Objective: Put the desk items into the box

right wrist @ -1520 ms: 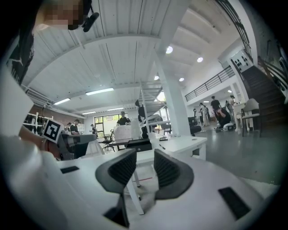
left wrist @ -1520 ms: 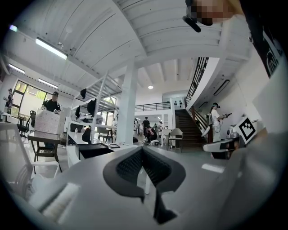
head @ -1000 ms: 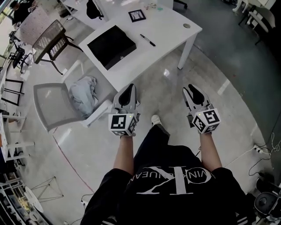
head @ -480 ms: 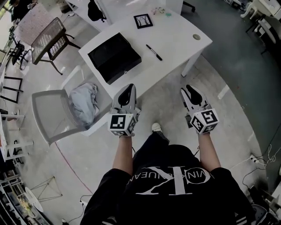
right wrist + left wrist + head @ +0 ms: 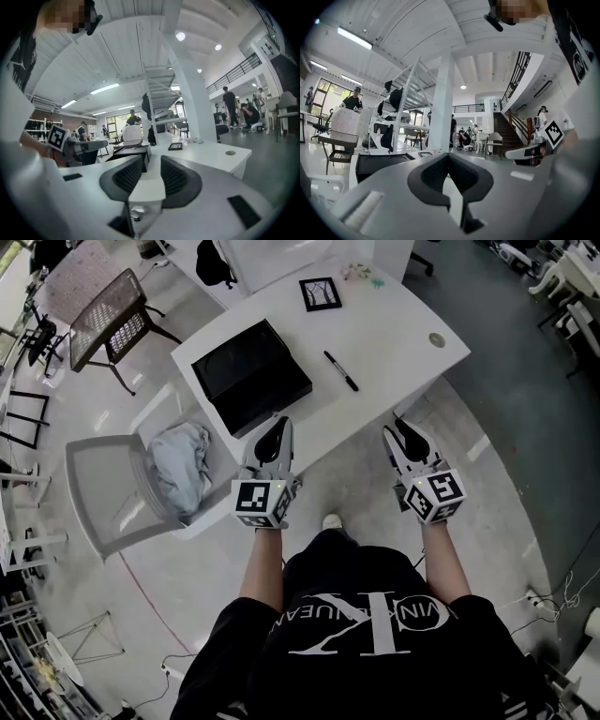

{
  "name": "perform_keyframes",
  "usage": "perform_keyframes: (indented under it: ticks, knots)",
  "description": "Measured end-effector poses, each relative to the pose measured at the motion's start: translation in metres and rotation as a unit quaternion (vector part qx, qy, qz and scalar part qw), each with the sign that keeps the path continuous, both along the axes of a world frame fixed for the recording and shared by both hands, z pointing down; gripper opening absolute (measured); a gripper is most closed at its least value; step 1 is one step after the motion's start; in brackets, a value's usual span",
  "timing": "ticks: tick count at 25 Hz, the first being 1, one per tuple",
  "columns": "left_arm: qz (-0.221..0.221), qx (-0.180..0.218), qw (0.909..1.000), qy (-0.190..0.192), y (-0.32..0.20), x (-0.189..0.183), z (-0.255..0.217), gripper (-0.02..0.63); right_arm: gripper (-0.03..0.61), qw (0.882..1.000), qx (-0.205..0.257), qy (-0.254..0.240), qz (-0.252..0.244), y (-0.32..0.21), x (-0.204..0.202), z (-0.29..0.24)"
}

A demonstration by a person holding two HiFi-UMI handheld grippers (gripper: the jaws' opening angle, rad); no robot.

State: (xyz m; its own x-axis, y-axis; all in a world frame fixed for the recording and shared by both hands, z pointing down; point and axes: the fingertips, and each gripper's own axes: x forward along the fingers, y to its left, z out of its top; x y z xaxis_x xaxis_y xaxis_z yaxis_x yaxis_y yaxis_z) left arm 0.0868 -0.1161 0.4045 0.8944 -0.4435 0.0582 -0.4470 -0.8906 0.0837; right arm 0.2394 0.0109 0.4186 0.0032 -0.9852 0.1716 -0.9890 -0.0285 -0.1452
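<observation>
Black box (image 5: 251,377), pen (image 5: 341,370) and framed picture (image 5: 321,293) apart on white desk (image 5: 398,338)

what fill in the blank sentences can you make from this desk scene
In the head view, the black marker pen lies on the white desk, to the ___ of the black rectangular box. A crumpled pale cloth lies on the grey ___. The left gripper and the right gripper each hold ___.
Missing words: right; chair; nothing.
</observation>
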Motion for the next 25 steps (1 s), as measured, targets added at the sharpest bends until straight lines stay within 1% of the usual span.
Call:
perform_keyframes:
  ticks: [9, 15, 25]
  knots:
    - [-0.015, -0.013, 0.9998, -0.006, -0.006, 0.000, 0.014, 0.009, 0.087, 1.000, -0.012, -0.002, -0.028, -0.023, 0.003, 0.008]
    - [-0.038, -0.022, 0.9990, -0.003, -0.014, 0.002, 0.019, 0.009, 0.087, 0.998, -0.024, -0.006, -0.055, -0.045, 0.006, 0.015]
    - [-0.091, -0.043, 0.9949, -0.008, -0.039, 0.019, 0.033, 0.009, 0.086, 0.990, -0.063, -0.005, -0.128, -0.107, 0.023, 0.035]
